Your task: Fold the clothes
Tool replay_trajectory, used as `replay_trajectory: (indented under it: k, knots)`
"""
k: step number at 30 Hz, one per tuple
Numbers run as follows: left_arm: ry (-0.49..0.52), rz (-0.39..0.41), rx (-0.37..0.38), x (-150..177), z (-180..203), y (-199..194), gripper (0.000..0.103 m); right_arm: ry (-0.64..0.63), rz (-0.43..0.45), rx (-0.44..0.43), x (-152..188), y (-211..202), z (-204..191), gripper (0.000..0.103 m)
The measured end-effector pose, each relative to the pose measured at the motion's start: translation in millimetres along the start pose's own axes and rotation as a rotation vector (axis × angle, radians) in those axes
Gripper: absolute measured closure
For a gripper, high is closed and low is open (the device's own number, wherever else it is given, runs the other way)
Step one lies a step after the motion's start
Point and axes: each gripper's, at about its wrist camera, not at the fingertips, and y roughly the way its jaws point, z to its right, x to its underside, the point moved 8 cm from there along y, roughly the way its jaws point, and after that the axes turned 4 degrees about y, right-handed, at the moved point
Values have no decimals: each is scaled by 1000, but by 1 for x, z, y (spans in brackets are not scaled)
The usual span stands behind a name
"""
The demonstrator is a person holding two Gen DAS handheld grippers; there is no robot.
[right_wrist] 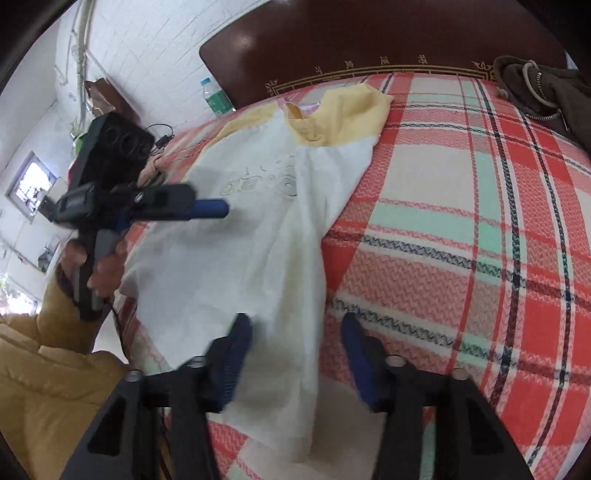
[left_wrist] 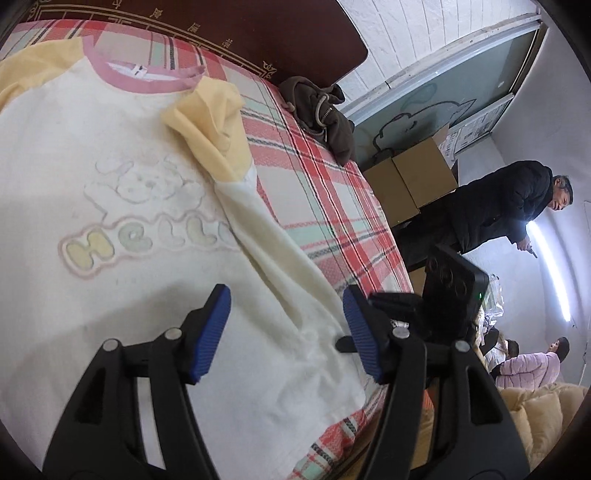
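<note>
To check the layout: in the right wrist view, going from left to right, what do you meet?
left gripper → cream shirt → plaid blanket → brown garment

Left gripper (left_wrist: 287,334), right gripper (right_wrist: 297,360) spread wide.

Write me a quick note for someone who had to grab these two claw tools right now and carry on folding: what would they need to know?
Left claw: open, holding nothing, hovering over the shirt's lower half.
Right claw: open, holding nothing, over the shirt's hem edge nearest the bare blanket.
The shirt lies front up on the plaid blanket, collar toward the headboard.
Done: one side and its yellow sleeve are folded in over the front.
Left: probably fold in the other side, then bring the hem up toward the collar.
A brown jacket lies by the headboard, untouched.
</note>
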Motion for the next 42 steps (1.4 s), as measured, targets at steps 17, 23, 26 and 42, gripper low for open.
replay_trajectory:
  k: [17, 23, 26, 42]
  knots:
    - [-79, -32, -29, -56, -46, 35, 39, -124, -75, -85, -7, 55, -91, 78]
    - [-89, -17, -44, -63, -57, 31, 39, -205, -56, -172, 6, 22, -113, 60]
    - [-82, -9, -58, -66, -60, 29, 39, -155, 14, -166, 1, 1, -97, 59]
    - [12, 172, -52, -31, -43, -85, 26, -114, 44, -74, -32, 2, -66, 32]
